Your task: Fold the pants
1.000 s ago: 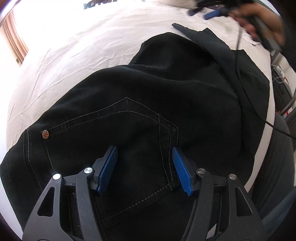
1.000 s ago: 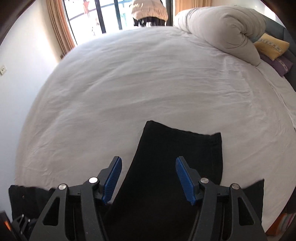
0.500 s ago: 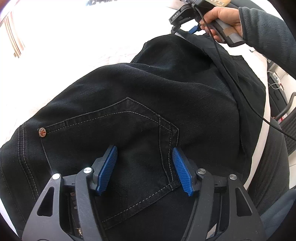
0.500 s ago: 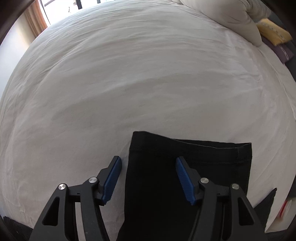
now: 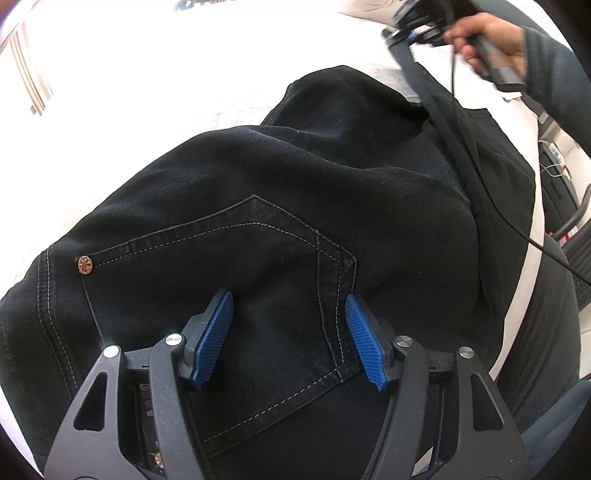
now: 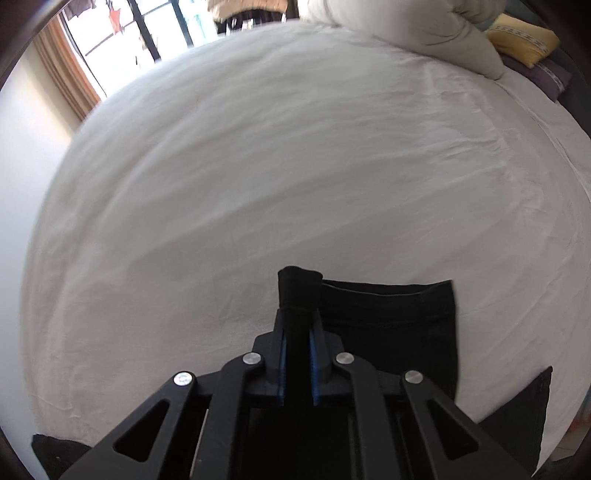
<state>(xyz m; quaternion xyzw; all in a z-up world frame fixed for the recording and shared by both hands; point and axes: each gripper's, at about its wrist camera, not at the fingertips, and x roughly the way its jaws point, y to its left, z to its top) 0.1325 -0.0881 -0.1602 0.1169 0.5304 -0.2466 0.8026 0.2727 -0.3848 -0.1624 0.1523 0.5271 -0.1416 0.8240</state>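
Black jeans (image 5: 295, 192) lie on a white bed (image 5: 147, 74), seat side up with a stitched back pocket (image 5: 229, 280) and a copper rivet (image 5: 84, 265). My left gripper (image 5: 288, 325) is open, its blue pads on either side of the pocket's lower part, close over the cloth. My right gripper (image 6: 296, 325) is shut on the corner of a leg hem (image 6: 299, 284), which bunches up between the pads. The rest of that leg end (image 6: 399, 325) lies flat to the right. The right gripper also shows in the left wrist view (image 5: 417, 35), lifting a strip of leg.
White sheet (image 6: 277, 166) fills the bed beyond the hem. A rolled white duvet (image 6: 406, 26) and a yellow cushion (image 6: 524, 40) lie at the far right. A window with curtains (image 6: 74, 74) is at the far left. The bed's edge (image 5: 528, 240) runs on the right.
My right gripper has shut on the corner of the leg hem and raised it off the sheet. My left gripper has stayed open over the back pocket.
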